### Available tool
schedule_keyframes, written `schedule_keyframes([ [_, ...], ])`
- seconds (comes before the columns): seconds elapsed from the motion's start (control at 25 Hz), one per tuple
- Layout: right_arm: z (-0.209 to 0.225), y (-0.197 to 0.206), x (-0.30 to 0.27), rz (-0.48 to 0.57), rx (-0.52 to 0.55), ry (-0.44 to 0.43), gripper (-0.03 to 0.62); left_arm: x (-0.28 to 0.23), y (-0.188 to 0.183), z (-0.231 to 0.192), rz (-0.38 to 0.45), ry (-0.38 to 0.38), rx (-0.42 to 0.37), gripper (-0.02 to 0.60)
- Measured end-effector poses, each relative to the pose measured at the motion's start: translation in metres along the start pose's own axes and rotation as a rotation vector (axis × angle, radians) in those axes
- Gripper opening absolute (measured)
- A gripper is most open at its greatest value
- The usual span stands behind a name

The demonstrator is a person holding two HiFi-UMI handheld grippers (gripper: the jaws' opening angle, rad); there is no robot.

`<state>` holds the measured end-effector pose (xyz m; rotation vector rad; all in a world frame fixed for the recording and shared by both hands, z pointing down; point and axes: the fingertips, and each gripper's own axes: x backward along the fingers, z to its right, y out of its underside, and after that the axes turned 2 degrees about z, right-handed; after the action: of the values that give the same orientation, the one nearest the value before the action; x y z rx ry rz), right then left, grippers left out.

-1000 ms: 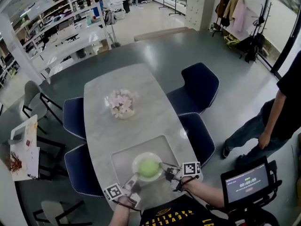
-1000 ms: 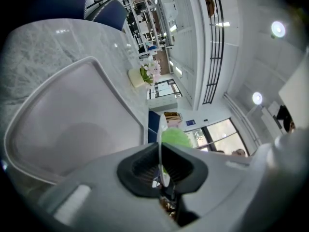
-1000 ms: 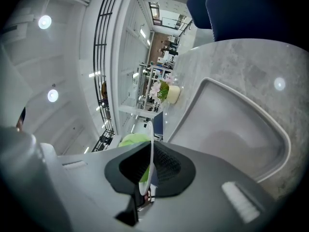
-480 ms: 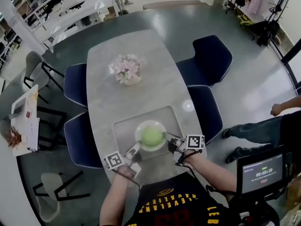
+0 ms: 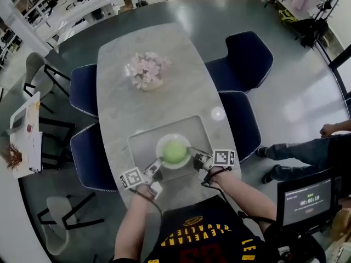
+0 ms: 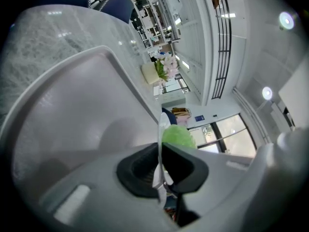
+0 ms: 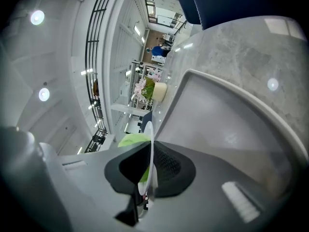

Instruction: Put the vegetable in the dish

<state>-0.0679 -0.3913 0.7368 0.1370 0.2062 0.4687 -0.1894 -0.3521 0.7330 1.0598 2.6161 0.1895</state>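
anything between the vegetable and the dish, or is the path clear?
Nothing visible stands in the way: the green vegetable already lies in the white dish. The left gripper and the right gripper are each shut on the dish's rim, on opposite sides, over the grey tray.

Vegetable (image 5: 175, 152) in dish (image 5: 172, 136), dish on tray (image 5: 141, 146) at tabletop's (image 5: 118, 95) near end; left gripper (image 5: 157, 167) on left rim, right gripper (image 5: 192, 152) opposite.
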Motion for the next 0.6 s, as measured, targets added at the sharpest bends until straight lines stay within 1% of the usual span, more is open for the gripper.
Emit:
schedule_keyframes([
  [0.04, 0.004, 0.001, -0.001, -0.002, -0.007, 0.011, 0.017, 0.001, 0.001, -0.007, -0.005, -0.03, 0.009, 0.023],
  [0.12, 0.012, 0.001, -0.004, -0.006, -0.017, 0.036, 0.017, -0.001, 0.002, -0.016, -0.014, -0.063, 0.026, 0.026],
  [0.2, 0.019, 0.003, -0.006, -0.013, -0.019, 0.065, 0.018, -0.002, 0.002, -0.024, -0.026, -0.092, 0.014, 0.028],
  [0.36, 0.03, 0.005, -0.009, -0.032, -0.016, 0.117, 0.02, -0.005, 0.004, -0.035, -0.045, -0.138, 0.007, 0.034],
  [0.6, 0.036, 0.007, -0.012, -0.052, -0.01, 0.163, 0.021, -0.006, 0.004, -0.044, -0.059, -0.187, -0.014, 0.04],
])
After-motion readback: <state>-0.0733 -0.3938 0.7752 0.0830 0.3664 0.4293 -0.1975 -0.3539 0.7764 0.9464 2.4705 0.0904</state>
